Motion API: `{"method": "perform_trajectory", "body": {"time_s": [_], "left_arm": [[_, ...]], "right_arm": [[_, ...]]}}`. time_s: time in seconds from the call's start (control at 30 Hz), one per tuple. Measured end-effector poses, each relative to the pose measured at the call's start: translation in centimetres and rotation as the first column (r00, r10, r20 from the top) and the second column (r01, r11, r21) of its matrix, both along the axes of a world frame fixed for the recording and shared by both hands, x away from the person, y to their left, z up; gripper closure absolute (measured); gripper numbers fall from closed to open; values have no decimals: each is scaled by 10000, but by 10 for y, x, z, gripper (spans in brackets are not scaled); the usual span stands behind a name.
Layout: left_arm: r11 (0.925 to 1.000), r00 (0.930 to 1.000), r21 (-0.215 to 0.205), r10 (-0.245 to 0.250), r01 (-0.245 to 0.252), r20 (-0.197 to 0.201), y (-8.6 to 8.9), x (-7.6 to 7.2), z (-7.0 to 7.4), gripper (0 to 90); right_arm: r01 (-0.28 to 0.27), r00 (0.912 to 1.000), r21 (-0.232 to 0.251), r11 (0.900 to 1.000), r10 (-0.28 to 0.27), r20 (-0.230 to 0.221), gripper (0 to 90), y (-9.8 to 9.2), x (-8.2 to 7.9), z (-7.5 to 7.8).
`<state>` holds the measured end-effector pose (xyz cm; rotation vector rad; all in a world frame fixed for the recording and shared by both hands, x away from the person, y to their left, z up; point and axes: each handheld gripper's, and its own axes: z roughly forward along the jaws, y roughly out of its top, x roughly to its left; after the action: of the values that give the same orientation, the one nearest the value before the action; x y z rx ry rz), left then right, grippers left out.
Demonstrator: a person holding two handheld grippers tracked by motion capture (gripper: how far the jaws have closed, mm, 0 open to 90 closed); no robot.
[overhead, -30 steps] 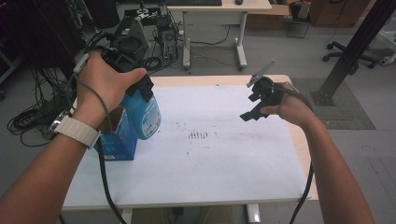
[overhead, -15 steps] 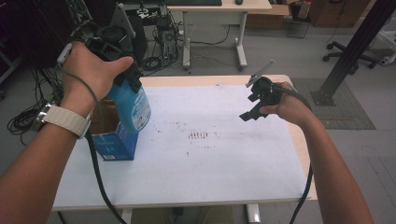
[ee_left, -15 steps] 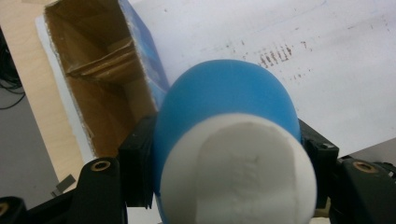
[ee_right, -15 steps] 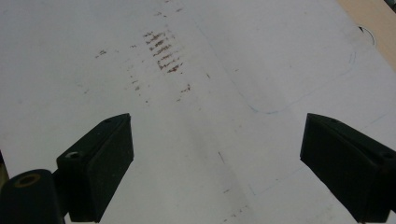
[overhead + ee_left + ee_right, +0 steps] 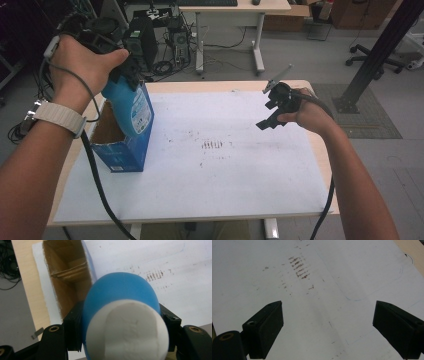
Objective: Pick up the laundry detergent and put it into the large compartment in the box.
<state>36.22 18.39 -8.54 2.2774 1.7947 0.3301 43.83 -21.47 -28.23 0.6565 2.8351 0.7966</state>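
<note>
Table (image 5: 240, 190): white sheet, scuffed mid-frame. Blue carton (image 5: 122, 150) stands open-topped at left of frame. Left gripper (image 5: 131, 75), jaws clamped on the blue bottle (image 5: 131, 107), white cap (image 5: 126, 332) toward camera, bottle above carton mouth. Judged step: boxing it; next, line up and lower. Right gripper (image 5: 272, 112) jaws wide, empty, right of frame.

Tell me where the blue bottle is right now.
High view, left side: the blue bottle hangs clamped in the left gripper, just above the open blue box.
</note>
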Motion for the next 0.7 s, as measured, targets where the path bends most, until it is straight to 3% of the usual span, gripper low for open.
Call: {"method": "perform_trajectory", "body": {"time_s": [0.7], "left_arm": [[9939,9941,-173,1086,-1087,-64,26,8,6,372]], "right_arm": [[5,10000,-66,10000,-6,-91,96,2,2,-2]]}}
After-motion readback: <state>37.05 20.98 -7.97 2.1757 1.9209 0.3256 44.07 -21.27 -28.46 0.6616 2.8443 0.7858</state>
